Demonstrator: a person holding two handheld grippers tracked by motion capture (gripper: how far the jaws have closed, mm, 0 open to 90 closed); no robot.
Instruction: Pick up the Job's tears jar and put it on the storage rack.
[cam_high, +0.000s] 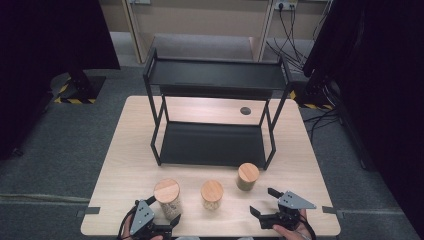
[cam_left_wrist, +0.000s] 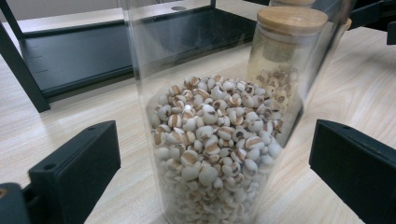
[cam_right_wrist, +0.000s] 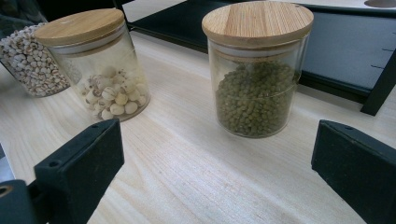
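Grey carpet floor, dark curtains either side, and a light wood table in front of me. Biggest thing on it is the black two-tier rack at the back, both shelves bare, open side toward me, prob so jars can slide straight in from the front.

Three glass jars w/ wooden lids stand in a loose row between me and the rack. Left one, the tall jar of pale grains, is the biggest and sits closest to my edge. The middle jar holds a low layer of round whitish seeds. The green bean jar is farthest right and nearest the rack's front, just short of the lower shelf.

My left gripper is up against the tall jar: jaws wide apart, one each side of the glass, w/ a gap showing both sides, so not clamped yet (jar stands on the table by its own weight). I've gone in low on the body, below the lid, I'd say for a firmer hold on the heavy part.

My right gripper is also fully spread, nothing in it, hovering over bare tabletop and facing the green bean jar, well short of it. Looks like I'm lined up for that one too
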